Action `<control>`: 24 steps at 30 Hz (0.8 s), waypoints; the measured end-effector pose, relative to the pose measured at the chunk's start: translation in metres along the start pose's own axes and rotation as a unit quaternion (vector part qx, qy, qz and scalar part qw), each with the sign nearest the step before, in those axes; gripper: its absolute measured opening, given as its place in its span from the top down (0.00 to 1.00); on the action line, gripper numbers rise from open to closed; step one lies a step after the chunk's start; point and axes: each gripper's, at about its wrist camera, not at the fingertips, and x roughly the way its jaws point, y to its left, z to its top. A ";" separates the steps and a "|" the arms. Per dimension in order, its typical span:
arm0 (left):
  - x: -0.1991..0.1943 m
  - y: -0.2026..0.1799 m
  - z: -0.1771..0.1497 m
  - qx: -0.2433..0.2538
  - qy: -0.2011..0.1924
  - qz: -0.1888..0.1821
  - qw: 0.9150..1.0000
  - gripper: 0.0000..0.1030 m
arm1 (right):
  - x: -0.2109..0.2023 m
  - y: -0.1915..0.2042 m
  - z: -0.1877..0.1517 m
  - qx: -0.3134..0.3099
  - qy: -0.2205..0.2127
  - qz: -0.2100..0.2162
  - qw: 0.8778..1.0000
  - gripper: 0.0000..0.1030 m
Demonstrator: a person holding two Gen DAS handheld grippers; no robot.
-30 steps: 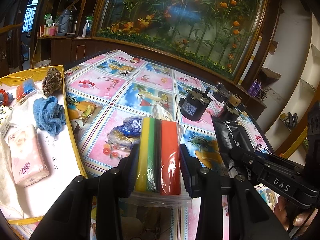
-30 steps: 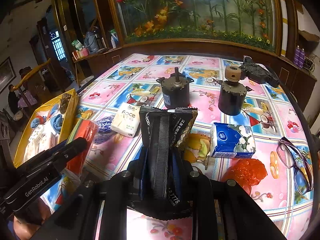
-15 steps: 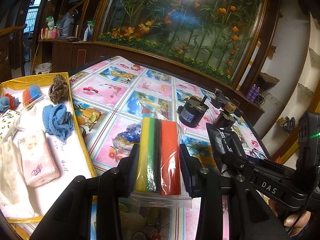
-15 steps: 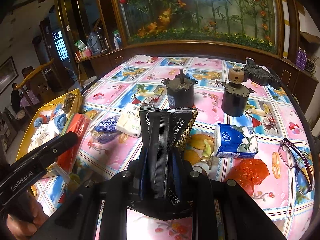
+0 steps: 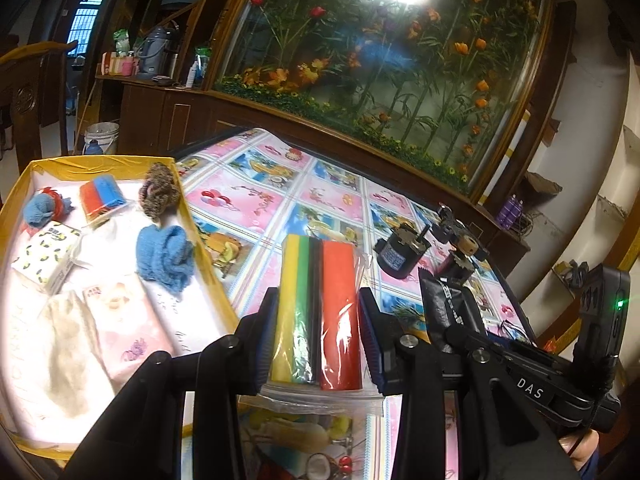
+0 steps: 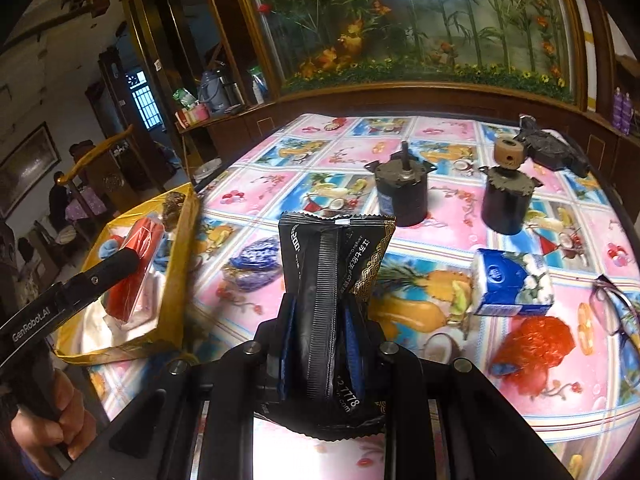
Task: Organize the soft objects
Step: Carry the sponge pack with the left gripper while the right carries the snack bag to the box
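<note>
My left gripper (image 5: 318,316) is shut on a clear bag of sponges (image 5: 320,308) in yellow, green, black and red, held in the air near the right rim of the yellow box (image 5: 208,256). In the right wrist view the same sponge bag (image 6: 134,268) hangs over the yellow box (image 6: 176,280). Inside the box lie a blue cloth (image 5: 166,258), a pink tissue pack (image 5: 128,328) and other soft items. My right gripper (image 6: 320,320) is shut on a black foil packet (image 6: 332,272) above the table.
On the patterned tablecloth (image 6: 280,184) stand two dark motors (image 6: 402,194) (image 6: 506,200). A blue tissue pack (image 6: 512,284), a red mesh ball (image 6: 532,344), glasses (image 6: 616,312) and a blue wrapped packet (image 6: 254,264) lie there too. A hand (image 6: 52,420) grips the left tool.
My left gripper has carried the sponge bag leftward and up, from over the tablecloth to the yellow box's edge. The right gripper has stayed in place with the black packet.
</note>
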 end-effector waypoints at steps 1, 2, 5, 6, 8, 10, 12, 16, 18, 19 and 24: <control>-0.003 0.005 0.002 -0.005 -0.003 0.002 1.000 0.64 | -0.001 0.002 0.000 0.002 -0.001 0.004 1.000 0.76; -0.006 0.010 0.004 -0.010 -0.005 0.004 1.000 0.64 | -0.001 0.006 0.000 0.003 -0.002 0.008 1.000 0.76; -0.017 0.027 0.010 -0.024 -0.014 0.013 1.000 0.64 | 0.000 0.020 0.001 0.000 -0.003 0.024 1.000 0.76; -0.020 0.032 0.011 -0.028 -0.017 0.017 0.999 0.64 | 0.001 0.026 0.001 0.000 -0.001 0.031 1.000 0.76; -0.028 0.045 0.014 -0.038 -0.021 0.026 0.999 0.64 | 0.004 0.039 0.001 -0.004 0.004 0.046 0.999 0.76; -0.037 0.059 0.017 -0.050 -0.027 0.037 0.998 0.64 | 0.007 0.053 0.003 -0.011 0.006 0.055 0.998 0.76; -0.045 0.071 0.019 -0.057 -0.032 0.047 0.997 0.64 | 0.008 0.066 0.004 -0.020 0.006 0.064 0.998 0.76; -0.060 0.099 0.019 -0.077 -0.039 0.070 0.994 0.64 | 0.014 0.092 0.009 -0.035 0.011 0.082 0.996 0.76; -0.064 0.111 0.017 -0.088 -0.040 0.081 0.992 0.64 | 0.016 0.105 0.011 -0.046 0.014 0.087 0.995 0.76; -0.065 0.116 0.015 -0.093 -0.039 0.085 0.991 0.64 | 0.018 0.112 0.012 -0.052 0.017 0.091 0.994 0.76; -0.066 0.136 0.006 -0.105 -0.023 0.100 0.989 0.64 | 0.027 0.143 0.016 -0.073 0.024 0.099 0.992 0.76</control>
